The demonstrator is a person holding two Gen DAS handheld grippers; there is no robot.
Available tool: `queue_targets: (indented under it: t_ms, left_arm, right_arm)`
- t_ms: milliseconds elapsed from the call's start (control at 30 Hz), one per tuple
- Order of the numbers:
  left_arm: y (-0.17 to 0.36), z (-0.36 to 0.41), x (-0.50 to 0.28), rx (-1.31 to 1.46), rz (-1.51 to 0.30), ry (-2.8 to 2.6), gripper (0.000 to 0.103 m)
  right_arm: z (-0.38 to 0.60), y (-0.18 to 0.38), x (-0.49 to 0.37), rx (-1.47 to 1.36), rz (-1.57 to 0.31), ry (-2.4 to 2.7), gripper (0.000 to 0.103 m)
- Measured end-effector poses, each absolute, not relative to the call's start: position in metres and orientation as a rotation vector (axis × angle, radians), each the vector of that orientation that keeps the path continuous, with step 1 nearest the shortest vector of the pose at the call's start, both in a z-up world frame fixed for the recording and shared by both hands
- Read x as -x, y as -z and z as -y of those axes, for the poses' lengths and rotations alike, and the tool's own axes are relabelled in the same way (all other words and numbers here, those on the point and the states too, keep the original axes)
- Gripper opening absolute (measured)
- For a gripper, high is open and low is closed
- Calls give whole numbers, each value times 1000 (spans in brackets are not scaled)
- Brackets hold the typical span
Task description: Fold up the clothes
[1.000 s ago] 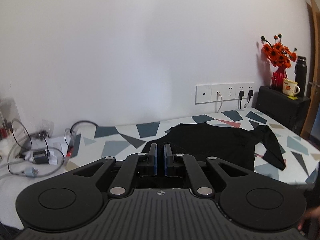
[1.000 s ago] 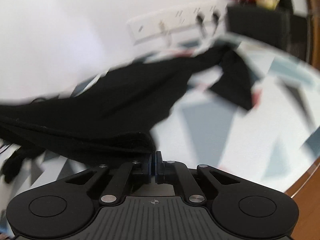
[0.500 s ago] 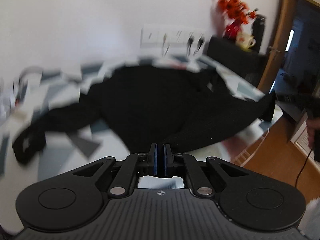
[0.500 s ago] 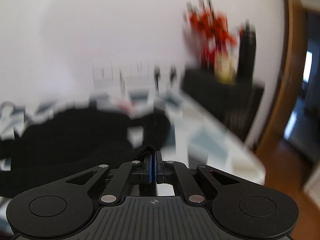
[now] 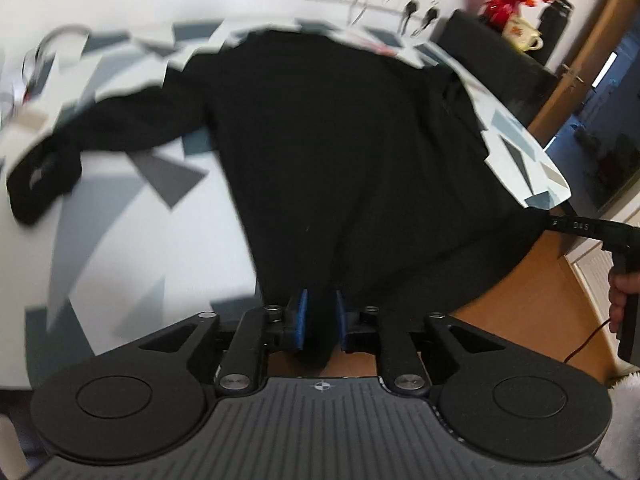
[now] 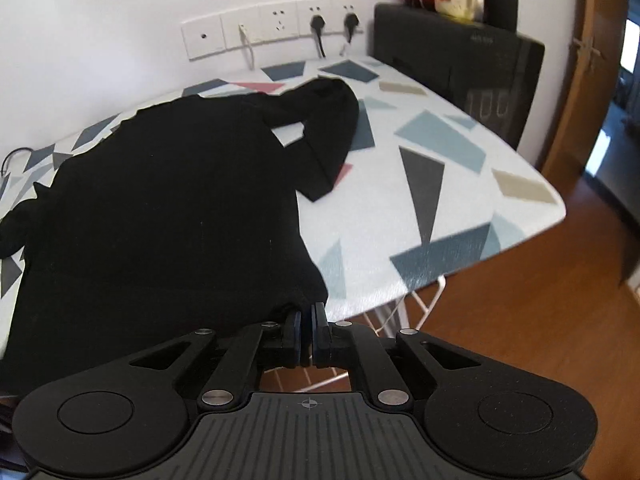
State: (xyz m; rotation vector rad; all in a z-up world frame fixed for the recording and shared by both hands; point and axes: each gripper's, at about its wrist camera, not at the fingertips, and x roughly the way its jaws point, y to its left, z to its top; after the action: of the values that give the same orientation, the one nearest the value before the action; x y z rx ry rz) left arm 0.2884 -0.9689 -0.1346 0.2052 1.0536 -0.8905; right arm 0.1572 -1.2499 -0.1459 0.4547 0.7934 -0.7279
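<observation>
The black garment (image 5: pixel 340 152) lies spread on the patterned table (image 5: pixel 132 216), body flat, one sleeve extended to the left, hem hanging over the near edge. Left gripper (image 5: pixel 320 320): jaws have just been opening and stand partly apart, with a fold of the hem between the blue pads; whether the pads press it cannot be told. Right gripper (image 6: pixel 307 334): jaws nearly closed, clamping the hem corner at the table edge
</observation>
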Motion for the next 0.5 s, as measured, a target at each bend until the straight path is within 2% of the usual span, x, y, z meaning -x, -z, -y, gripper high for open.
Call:
queue_targets:
  t_ms: [33,67,100,133,200,367,500]
  left_arm:
    - [133,967,-290,-203,-1052,886,39]
    - [130,966,-291,-203,-1037,882,52]
    - [125,964,-291,-204,-1018,881,60]
    - [121,961,-292,-200,-1001,878,70]
    - [112,956,-295,-188,-966,868,75]
    - [101,958,-323,-138,-907,785,77]
    - [97,960,-350,-44,-892,745,79]
  right_arm:
    - [1249,146,-157,-441,-800,736,7]
    - [1249,145,-157,-437,-804,738,15]
    - [1250,143,-156,-443,-805,737,28]
    - [1251,140,-155,-454,-805,734,36]
    - [1250,132,-152,-465,-793,744,68]
    - [1250,98,-153,-457,-729,726,79]
    - [1253,67,-164,-425,-677,697,80]
